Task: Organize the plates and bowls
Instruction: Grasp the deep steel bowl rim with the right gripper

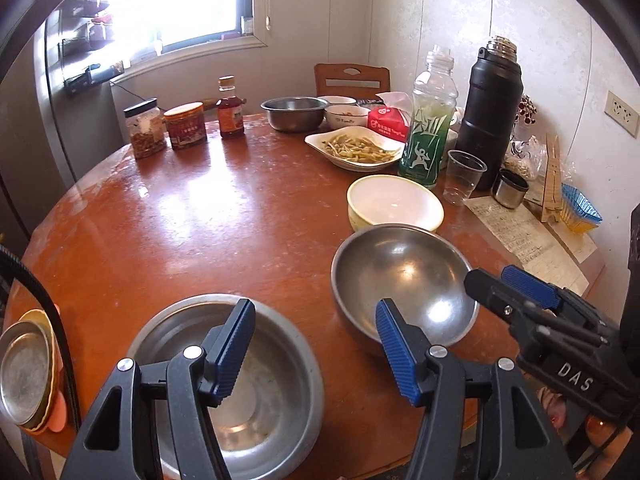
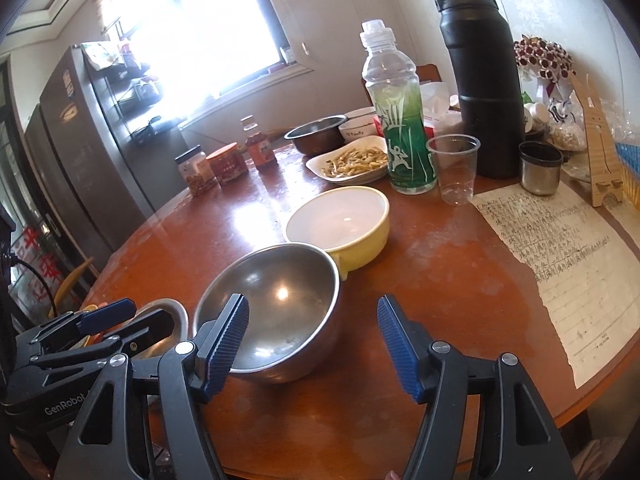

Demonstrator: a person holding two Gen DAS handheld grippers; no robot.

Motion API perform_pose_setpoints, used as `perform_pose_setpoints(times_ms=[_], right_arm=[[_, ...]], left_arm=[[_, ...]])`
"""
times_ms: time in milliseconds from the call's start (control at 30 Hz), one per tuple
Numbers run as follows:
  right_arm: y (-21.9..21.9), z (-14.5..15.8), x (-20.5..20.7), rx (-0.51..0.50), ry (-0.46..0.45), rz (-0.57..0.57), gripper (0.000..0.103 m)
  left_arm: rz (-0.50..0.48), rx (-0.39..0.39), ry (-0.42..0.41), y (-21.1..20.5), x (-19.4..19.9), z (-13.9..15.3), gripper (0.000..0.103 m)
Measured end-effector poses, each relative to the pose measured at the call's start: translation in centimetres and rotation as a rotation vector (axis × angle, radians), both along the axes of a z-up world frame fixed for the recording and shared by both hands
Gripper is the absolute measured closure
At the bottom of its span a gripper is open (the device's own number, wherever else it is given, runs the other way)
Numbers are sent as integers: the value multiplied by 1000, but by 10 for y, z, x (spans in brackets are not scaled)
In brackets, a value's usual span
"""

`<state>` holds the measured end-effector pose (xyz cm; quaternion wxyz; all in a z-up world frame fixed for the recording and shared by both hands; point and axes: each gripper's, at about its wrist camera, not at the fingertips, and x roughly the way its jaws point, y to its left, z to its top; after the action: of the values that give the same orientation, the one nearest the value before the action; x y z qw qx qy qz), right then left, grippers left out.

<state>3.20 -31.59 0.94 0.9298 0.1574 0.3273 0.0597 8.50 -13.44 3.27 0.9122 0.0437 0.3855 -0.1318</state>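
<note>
My left gripper [image 1: 316,350] is open above the table's near edge. Its left finger hangs over a flat-bottomed steel bowl [image 1: 256,396], and its right finger stands in front of a round steel bowl [image 1: 404,280]. Behind that sits a yellow bowl with a white inside [image 1: 394,204]. My right gripper [image 2: 312,346] is open too, its left finger over the near part of the round steel bowl [image 2: 276,304]; nothing is pinched. The yellow bowl [image 2: 340,224] touches the round one's far side. Each gripper shows in the other's view: right gripper [image 1: 490,276], left gripper [image 2: 148,312].
A stack of small plates [image 1: 24,376] sits at the left edge. Farther back stand a plate of food [image 1: 352,148], a steel bowl [image 1: 294,112], white bowls [image 1: 346,116], jars [image 1: 184,126], a green bottle [image 2: 404,136], a plastic cup [image 2: 454,168], a black flask [image 2: 484,88] and a written sheet [image 2: 560,260].
</note>
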Motion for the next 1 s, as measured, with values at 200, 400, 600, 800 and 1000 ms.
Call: perform_pose_setpoints(times_ms=[200,400,600,800,1000], right_arm=[[-4,-11,15,-4,41,0,35],[-7,-19,25,-13,71,-6,37],[0,-23,32,-44,71,21,54],[2,-25,37,-57,71,31,61],[7,-25,39,-52,69,44,66]], left_arm=[[-19,-8,62,-13,21,-11,38],[-31,-10,96,-18,33,-23,38],[-28,26,108,-26,40,-32,38],[-23,6,120,-23,46,-36,39],[-59,-16,132,-27,46,-36,58]])
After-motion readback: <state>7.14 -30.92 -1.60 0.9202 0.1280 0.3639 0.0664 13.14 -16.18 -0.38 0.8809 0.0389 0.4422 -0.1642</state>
